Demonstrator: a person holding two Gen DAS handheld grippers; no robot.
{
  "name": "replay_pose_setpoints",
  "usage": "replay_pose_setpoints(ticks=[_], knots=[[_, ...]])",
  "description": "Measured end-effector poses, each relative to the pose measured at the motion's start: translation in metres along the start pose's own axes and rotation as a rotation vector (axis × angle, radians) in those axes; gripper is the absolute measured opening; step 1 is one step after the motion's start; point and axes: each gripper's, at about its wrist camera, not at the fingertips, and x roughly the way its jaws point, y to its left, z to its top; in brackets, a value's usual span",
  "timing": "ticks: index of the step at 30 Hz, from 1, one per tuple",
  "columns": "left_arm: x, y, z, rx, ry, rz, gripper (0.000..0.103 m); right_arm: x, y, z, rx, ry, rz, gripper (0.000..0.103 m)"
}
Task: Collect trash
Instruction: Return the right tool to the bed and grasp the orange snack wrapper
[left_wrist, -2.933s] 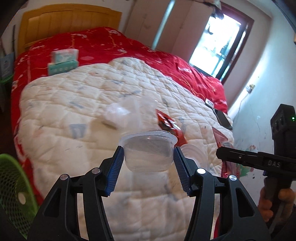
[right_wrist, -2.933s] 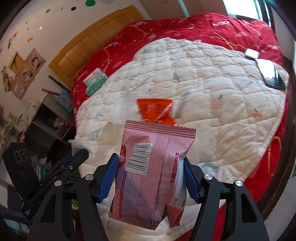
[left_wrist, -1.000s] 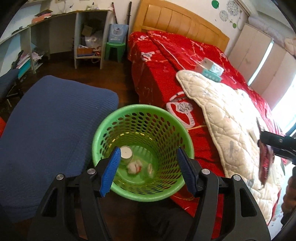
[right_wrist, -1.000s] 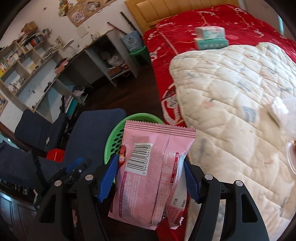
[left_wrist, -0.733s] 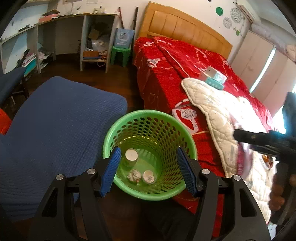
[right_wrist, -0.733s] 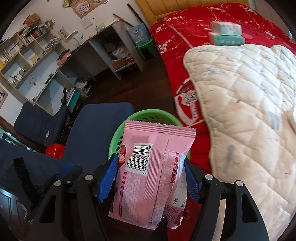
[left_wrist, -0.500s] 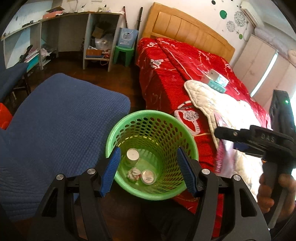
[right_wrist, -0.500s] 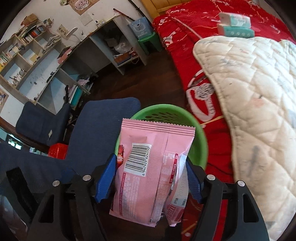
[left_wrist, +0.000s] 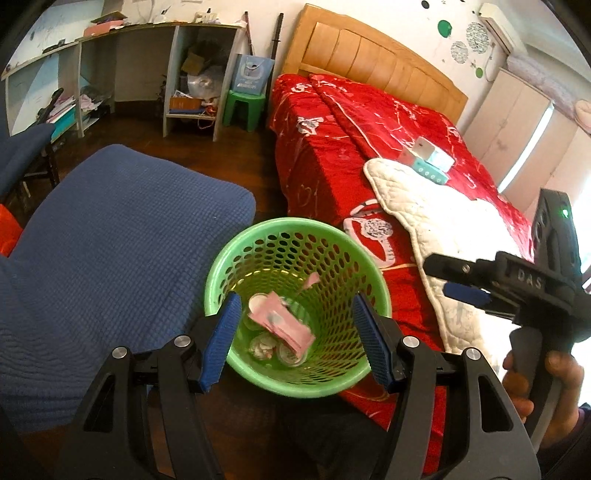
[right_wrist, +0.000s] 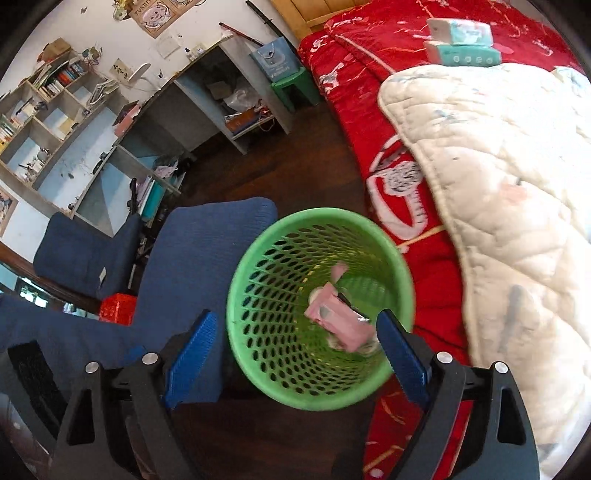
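A green perforated waste basket (left_wrist: 258, 236) (right_wrist: 251, 295) stands on the dark floor beside the bed. Pink snack wrappers (left_wrist: 282, 325) (right_wrist: 340, 323) lie inside it on top of some small cups and crumpled bits. My left gripper (left_wrist: 297, 338) hangs open over the basket's near rim with nothing between its blue pads. My right gripper (right_wrist: 295, 354) also hovers above the basket; its jaws are opening and hold nothing. In the left wrist view the right gripper (left_wrist: 458, 280) shows at the right, held by a hand (left_wrist: 554, 387).
A bed with a red cover (left_wrist: 332, 147) and a white quilt (right_wrist: 498, 166) lies right of the basket; tissue packs (right_wrist: 461, 40) rest on it. A blue cushioned chair (left_wrist: 110, 240) is left of the basket. Desk shelving (right_wrist: 129, 129) lines the far wall.
My right gripper opened and the pink wrappers dropped from it into the basket. It also moved closer over the basket. The left gripper stayed open over the basket.
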Motion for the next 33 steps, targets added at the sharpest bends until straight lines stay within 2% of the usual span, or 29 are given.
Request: replay_pose_setpoints(ticks=[5, 16, 27, 33], knots=[[0.001, -0.014, -0.001, 0.026, 0.004, -0.016, 0.063, -0.027, -0.023, -0.010, -0.018, -0.034, -0.064, 0.085], [0.011, -0.065, -0.007, 0.097, 0.038, -0.081, 0.063, -0.106, -0.106, -0.033, 0.071, -0.135, -0.185, 0.085], [0.023, -0.111, -0.014, 0.164, 0.072, -0.125, 0.063, -0.195, -0.222, -0.051, 0.236, -0.245, -0.362, 0.085], [0.029, -0.129, -0.017, 0.184, 0.090, -0.133, 0.063, -0.223, -0.282, -0.052, 0.306, -0.253, -0.448, 0.085]])
